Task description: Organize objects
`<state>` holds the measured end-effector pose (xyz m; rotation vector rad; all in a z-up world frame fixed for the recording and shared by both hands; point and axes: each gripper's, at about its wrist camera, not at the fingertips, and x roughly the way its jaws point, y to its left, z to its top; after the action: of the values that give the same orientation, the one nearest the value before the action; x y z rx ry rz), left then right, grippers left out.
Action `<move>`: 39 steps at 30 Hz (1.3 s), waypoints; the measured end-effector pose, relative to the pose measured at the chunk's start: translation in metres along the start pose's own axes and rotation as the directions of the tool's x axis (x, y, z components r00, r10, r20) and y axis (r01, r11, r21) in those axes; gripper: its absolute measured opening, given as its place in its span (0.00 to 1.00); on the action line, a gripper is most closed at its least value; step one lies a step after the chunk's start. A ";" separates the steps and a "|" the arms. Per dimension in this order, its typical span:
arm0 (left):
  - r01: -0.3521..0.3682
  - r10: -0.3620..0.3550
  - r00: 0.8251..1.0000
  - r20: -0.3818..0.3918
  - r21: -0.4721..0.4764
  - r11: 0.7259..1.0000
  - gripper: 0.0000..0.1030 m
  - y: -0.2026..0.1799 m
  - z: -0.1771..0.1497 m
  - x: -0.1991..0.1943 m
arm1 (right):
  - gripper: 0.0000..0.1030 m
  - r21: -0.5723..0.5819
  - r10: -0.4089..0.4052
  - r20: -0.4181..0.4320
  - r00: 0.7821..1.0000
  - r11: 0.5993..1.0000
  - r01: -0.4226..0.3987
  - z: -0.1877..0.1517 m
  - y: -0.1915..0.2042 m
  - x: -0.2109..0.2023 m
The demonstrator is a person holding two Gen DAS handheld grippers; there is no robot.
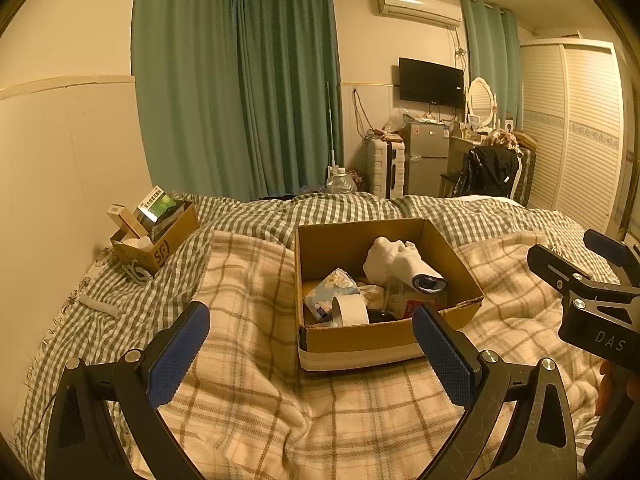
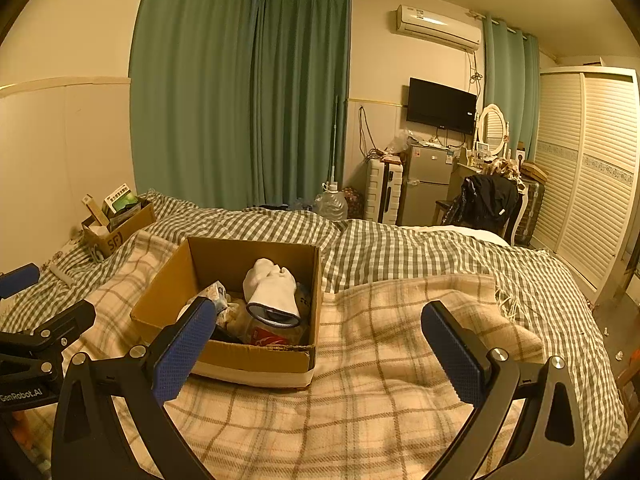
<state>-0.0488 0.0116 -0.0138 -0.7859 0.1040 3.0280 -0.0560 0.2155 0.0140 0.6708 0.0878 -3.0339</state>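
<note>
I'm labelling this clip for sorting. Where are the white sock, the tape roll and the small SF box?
white sock (image 1: 394, 258), left wrist view, on its bunched middle.
tape roll (image 1: 352, 309), left wrist view, on its outer band.
small SF box (image 1: 168, 246), left wrist view, on its printed side wall.

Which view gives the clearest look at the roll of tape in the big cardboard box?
The left wrist view: the tape roll stands unobstructed against the cardboard box's near wall. In the right wrist view, the right gripper's left finger covers that corner, so the roll is hidden.
</note>
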 end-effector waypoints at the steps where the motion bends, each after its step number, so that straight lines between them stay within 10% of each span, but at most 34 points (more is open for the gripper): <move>1: 0.000 0.000 1.000 -0.002 0.001 1.000 1.00 0.000 0.000 0.000 | 1.00 0.000 0.000 0.000 1.000 1.000 0.000 0.000 0.000 0.000; 39: -0.014 0.014 1.000 -0.004 0.007 1.000 1.00 0.002 -0.005 0.003 | 1.00 -0.011 -0.002 -0.013 1.000 1.000 0.002 -0.005 -0.003 0.002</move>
<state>-0.0486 0.0091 -0.0195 -0.7935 0.1211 3.0372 -0.0556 0.2186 0.0089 0.6903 0.1057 -3.0291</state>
